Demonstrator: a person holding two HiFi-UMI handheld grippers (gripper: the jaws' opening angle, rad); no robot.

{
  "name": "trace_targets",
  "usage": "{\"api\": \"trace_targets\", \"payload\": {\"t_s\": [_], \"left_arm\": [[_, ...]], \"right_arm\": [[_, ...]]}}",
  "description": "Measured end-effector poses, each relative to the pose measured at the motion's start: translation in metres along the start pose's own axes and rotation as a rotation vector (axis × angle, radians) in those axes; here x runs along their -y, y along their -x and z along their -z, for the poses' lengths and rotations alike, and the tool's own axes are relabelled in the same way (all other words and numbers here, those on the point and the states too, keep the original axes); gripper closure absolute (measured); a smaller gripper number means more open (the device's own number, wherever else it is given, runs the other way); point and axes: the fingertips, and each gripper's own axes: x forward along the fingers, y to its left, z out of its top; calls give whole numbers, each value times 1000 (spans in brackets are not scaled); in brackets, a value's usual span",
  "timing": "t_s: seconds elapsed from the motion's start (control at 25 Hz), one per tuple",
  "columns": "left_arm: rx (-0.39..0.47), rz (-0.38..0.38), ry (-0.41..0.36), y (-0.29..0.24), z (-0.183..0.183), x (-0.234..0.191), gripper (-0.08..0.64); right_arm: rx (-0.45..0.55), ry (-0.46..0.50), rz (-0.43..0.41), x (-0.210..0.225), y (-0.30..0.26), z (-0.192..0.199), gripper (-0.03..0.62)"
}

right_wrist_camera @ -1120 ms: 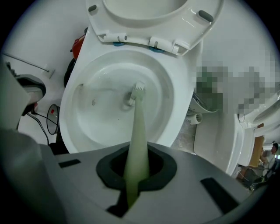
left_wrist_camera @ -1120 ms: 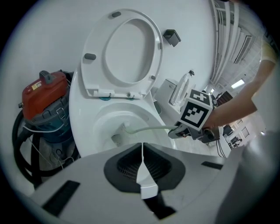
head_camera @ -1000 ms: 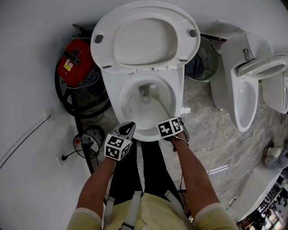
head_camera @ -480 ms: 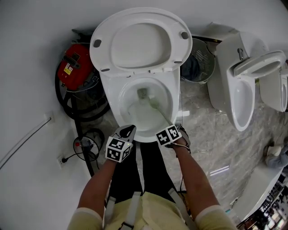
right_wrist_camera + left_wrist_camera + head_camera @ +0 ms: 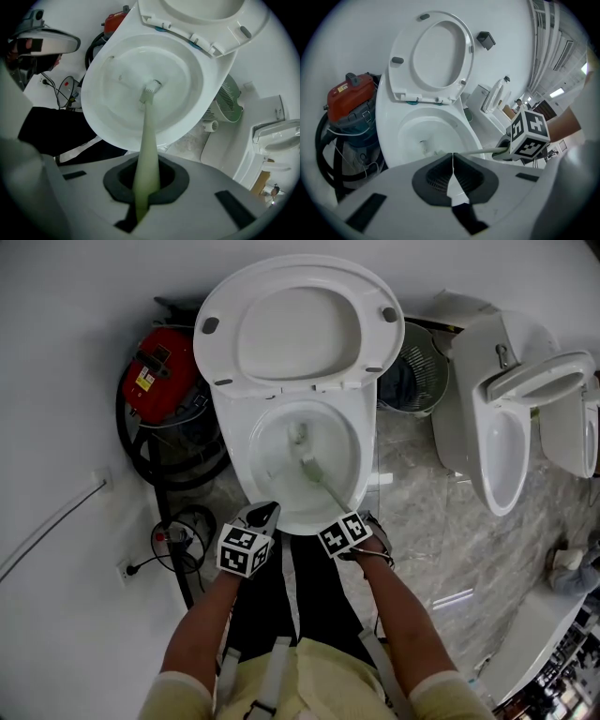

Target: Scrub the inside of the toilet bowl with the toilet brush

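Nearest, at lower centre of the head view, the left tongs (image 5: pixel 453 174) are closed on nothing and hang by the front rim. Just right of them the right tongs (image 5: pixel 146 182) clamp the handle of the brush (image 5: pixel 322 482), whose head sits low in the bowl (image 5: pixel 259 432), mid-frame near the drain. To scrub well, I would press the bristles flat to the wall, sweep in overlapping rings and work up under the rim. Beyond, the seat (image 5: pixel 298 324) stands raised.
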Motion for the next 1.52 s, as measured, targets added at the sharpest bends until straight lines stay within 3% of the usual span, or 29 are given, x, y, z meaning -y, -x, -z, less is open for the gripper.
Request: {"api": "trace_targets", "payload": {"t_s": [0.24, 0.4, 0.56, 0.76, 1.04, 1.28, 1.52], "left_arm": [[-9, 10, 26, 5, 3, 0, 546], [-13, 0, 39, 9, 7, -6, 546], [-15, -13, 70, 13, 11, -10, 546], [-8, -48, 112, 15, 13, -19, 546], [13, -34, 85, 13, 3, -18, 546], [47, -60, 116, 14, -6, -26, 548], [69, -98, 108, 16, -14, -37, 548]], "right_arm": [[5, -30, -115, -36, 1, 2, 577], [32, -109, -214, -54, 6, -11, 577], [68, -151, -259, -58, 13, -30, 577], [122, -169, -286, -58, 24, -61, 577], [158, -227, -309, -53, 30, -91, 577], [184, -265, -300, -43, 31, -99, 577], [228, -230, -269, -35, 39, -104, 577]]}}
